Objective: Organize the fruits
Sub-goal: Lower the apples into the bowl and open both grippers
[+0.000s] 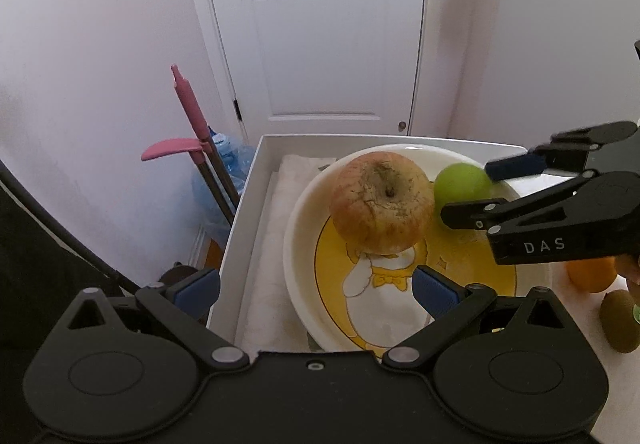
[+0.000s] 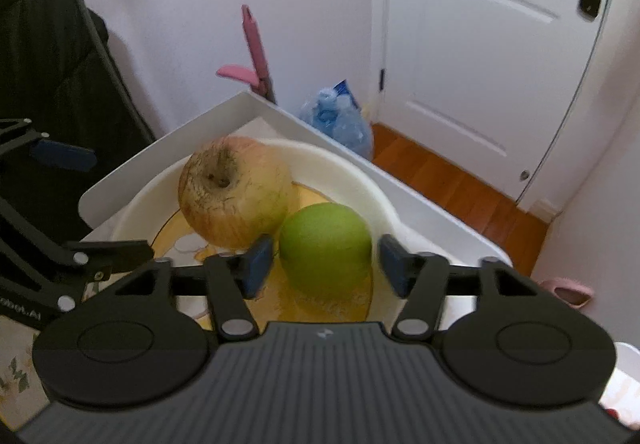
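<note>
Fruit (image 2: 326,248) sits in our bowl (image 2: 360,172), between right gripper (image 2: 322,264) pads, apart; left gripper (image 1: 316,288) gapes empty.

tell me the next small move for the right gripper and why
Probably draw the right gripper straight back and up. Its fingers stand apart from the green fruit, which already lies in the bowl beside the apple. An orange and a kiwi wait outside the bowl.
</note>
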Available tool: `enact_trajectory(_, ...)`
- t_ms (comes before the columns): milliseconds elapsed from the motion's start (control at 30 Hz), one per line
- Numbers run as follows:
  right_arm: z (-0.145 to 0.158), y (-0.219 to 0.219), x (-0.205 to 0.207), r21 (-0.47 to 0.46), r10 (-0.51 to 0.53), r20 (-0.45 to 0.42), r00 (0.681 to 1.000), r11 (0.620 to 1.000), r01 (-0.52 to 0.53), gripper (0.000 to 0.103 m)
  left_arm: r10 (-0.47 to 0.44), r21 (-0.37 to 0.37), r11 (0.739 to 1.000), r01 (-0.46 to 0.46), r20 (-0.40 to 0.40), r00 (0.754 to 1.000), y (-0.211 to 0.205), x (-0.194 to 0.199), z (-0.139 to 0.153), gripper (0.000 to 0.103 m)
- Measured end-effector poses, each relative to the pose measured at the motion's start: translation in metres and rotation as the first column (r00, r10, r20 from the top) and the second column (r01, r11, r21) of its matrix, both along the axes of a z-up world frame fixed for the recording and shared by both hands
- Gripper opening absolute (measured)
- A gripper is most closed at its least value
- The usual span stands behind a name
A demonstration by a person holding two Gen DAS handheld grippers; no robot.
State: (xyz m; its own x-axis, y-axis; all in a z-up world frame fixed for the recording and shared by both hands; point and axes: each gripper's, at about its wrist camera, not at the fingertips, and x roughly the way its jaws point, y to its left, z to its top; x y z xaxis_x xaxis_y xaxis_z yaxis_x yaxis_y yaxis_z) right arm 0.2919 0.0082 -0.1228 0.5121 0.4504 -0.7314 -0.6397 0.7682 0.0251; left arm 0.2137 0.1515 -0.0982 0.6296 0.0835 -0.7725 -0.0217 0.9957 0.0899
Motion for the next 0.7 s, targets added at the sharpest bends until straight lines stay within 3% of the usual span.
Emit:
enact_trajectory(67, 0.005, -0.004, -0.004, 0.013, -0.017, 0.015, 1.000, 1.000, 0.017, 0.103, 0.000, 0.019, 1.000, 0.000, 0.003, 1.000, -0.002, -0.002, 0.001, 0.103)
enact_trajectory(300, 0.017, -0.018, -0.012, 0.043, -0.065, -0.019, 0.998, 0.997, 0.066, 0.103, -0.033, 0.038, 0.999, 0.033, 0.007, 0.999, -0.004, -0.015, 0.006, 0.103)
enact_trajectory(400, 0.026, -0.023, -0.020, 0.045, -0.093, -0.019, 0.996, 0.995, 0.094, 0.103, 0.000, 0.066, 0.998, 0.001, -0.001, 1.000, -0.003, -0.018, 0.010, 0.103)
enact_trajectory(700, 0.062, -0.043, -0.064, 0.057, -0.188, -0.001, 0.982, 0.981, 0.188, 0.103, -0.025, 0.018, 1.000, 0.025, 0.047, 0.999, -0.010, -0.042, 0.042, 0.103)
